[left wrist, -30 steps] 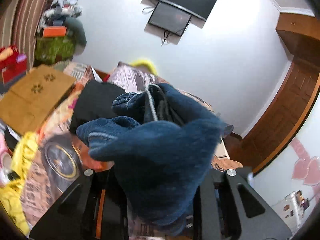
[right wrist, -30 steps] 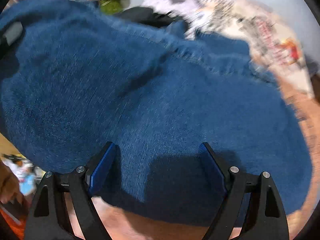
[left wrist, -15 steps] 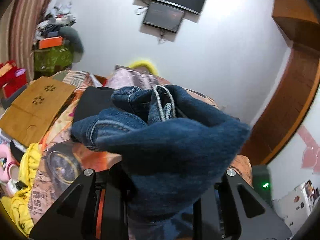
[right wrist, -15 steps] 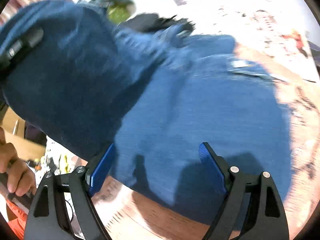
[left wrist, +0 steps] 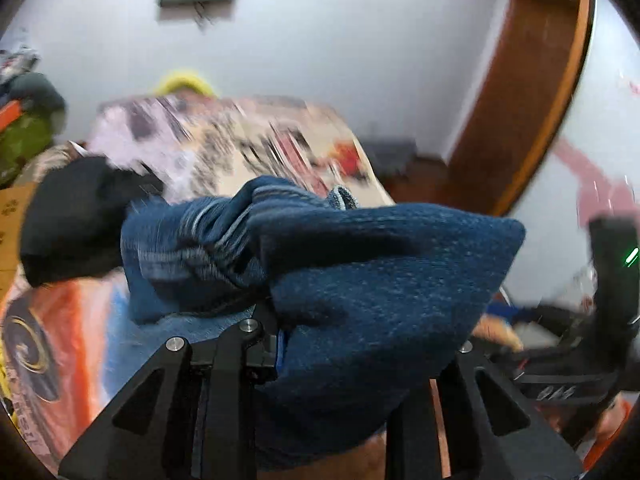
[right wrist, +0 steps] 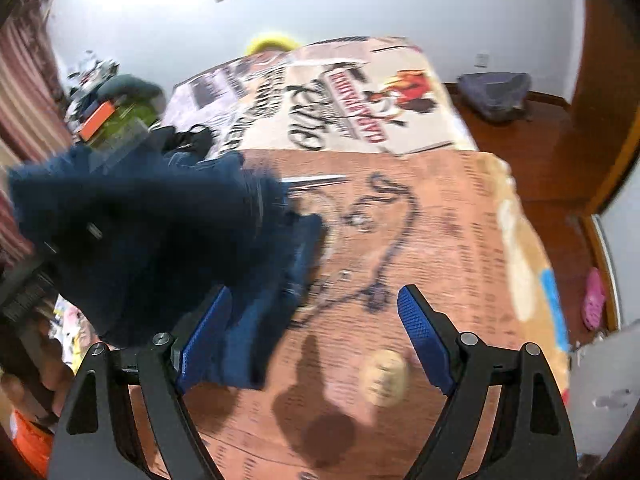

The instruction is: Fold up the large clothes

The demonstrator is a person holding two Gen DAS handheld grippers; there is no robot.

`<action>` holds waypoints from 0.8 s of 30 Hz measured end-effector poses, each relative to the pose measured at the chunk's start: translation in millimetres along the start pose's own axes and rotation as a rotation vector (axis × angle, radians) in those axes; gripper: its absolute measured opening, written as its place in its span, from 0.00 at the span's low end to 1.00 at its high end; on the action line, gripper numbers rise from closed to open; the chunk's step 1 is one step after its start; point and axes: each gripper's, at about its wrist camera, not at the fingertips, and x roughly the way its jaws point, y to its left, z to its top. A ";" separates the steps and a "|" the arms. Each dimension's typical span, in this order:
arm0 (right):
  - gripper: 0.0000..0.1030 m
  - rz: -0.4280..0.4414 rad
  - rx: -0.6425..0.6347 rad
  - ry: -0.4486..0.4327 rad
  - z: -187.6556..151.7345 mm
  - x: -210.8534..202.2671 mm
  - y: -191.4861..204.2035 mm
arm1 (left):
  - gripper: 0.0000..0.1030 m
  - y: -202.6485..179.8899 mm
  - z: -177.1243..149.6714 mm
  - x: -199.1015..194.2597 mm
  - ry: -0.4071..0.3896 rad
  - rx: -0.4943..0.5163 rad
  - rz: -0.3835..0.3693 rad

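Since the earlier frames, the blue garment (right wrist: 152,240) is being drawn away from in front of the right gripper (right wrist: 316,332), so that the printed bedspread (right wrist: 440,240) is now being exposed where only blue cloth was filling the view. That gripper's jaws are being held spread apart with nothing between them, above the bed. A thick bunch of the blue garment (left wrist: 360,280) is being pinched by the left gripper (left wrist: 360,360), whose fingers are largely being hidden by the fabric draped over them. The garment is being carried bunched and lifted at the left side of the bed, with a lower part trailing onto the bedspread; this is probably being done so that it can be shifted or laid out again for a fold. A black garment (left wrist: 72,220) is lying on the bed behind it. Much of both views is being smeared by motion.
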 end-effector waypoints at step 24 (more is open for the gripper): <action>0.80 0.030 -0.119 -0.093 -9.2 -45.8 30.0 | 0.71 -26.7 -52.6 -49.3 0.107 0.295 -0.022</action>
